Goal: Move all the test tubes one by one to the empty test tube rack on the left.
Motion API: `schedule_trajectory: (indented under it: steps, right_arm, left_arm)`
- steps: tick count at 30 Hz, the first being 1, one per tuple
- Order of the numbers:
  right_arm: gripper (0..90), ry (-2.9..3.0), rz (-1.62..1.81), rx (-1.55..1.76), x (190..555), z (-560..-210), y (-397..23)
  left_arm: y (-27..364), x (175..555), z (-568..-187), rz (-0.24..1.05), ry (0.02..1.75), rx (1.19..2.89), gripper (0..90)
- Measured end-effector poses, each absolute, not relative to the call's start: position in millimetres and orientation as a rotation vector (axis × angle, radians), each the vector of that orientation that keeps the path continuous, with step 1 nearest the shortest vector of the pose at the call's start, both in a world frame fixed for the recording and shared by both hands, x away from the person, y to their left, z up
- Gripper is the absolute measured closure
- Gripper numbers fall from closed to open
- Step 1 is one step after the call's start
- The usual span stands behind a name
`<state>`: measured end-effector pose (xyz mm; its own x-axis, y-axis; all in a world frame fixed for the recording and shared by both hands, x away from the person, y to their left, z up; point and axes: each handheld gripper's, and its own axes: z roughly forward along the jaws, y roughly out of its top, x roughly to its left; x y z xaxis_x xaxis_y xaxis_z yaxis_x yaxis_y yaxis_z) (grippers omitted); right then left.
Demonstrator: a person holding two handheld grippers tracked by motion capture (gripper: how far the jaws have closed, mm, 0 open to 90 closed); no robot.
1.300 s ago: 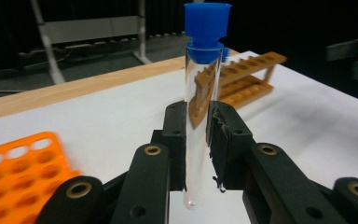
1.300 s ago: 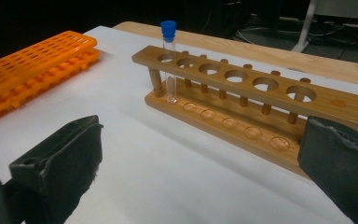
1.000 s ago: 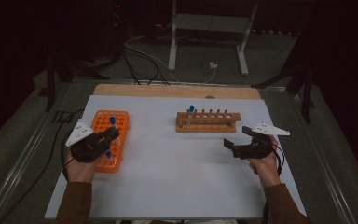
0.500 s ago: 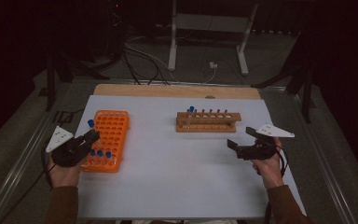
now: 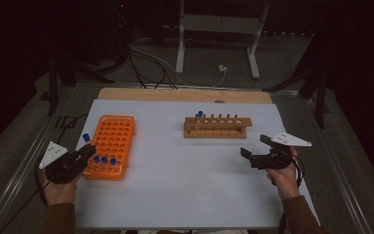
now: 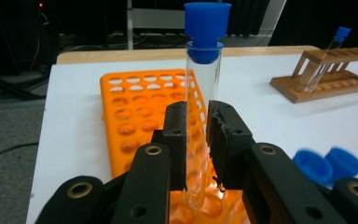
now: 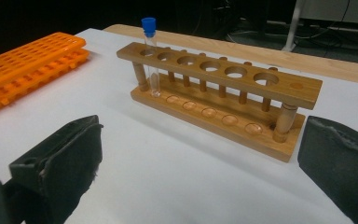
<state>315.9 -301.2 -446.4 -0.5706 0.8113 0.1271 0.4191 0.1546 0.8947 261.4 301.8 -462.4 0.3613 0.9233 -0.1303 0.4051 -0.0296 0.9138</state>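
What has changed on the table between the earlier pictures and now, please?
The left gripper, shut on a blue-capped tube, has drawn back from over the orange rack toward its near left corner, the tube lifted clear. The right gripper stayed open in place; the wooden rack still holds one tube.

no readable text, label, brand, number or sign anywhere, orange tube rack (image 5: 111, 145) beside the left gripper (image 5: 85, 151) plain, wooden rack (image 5: 217, 126) beyond the right gripper (image 5: 254, 147) unmarked, blue-capped tube (image 6: 203, 93) between the left jaws bare of print
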Motion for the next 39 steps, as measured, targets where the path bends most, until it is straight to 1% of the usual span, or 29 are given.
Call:
schedule_trajectory:
  steps: [8,13,16,24,35,38,39]
  right_arm:
    - [0.0,2.056,1.395,1.175,316,-447,-301]
    - [0.0,2.061,1.395,1.168,316,-447,-300]
    - [0.0,2.061,1.397,1.167,316,-447,-299]
    - [0.0,2.068,1.395,1.161,316,-448,-299]
    - [0.0,2.077,1.393,1.157,316,-449,-297]
    - [0.0,2.078,1.395,1.157,317,-449,-297]
    - [0.0,2.078,1.396,1.156,317,-449,-297]
  left_arm:
    - [309,248,-472,0.621,1.221,1.635,78.0]
    - [308,244,-482,0.603,1.220,1.711,78.0]
    - [306,244,-487,0.598,1.224,1.784,78.0]
    - [299,247,-491,0.596,1.228,1.889,78.4]
    - [299,246,-490,0.587,1.245,1.875,77.8]
    - [302,246,-492,0.549,1.249,1.837,75.9]
    - [303,245,-492,0.549,1.248,1.832,73.7]
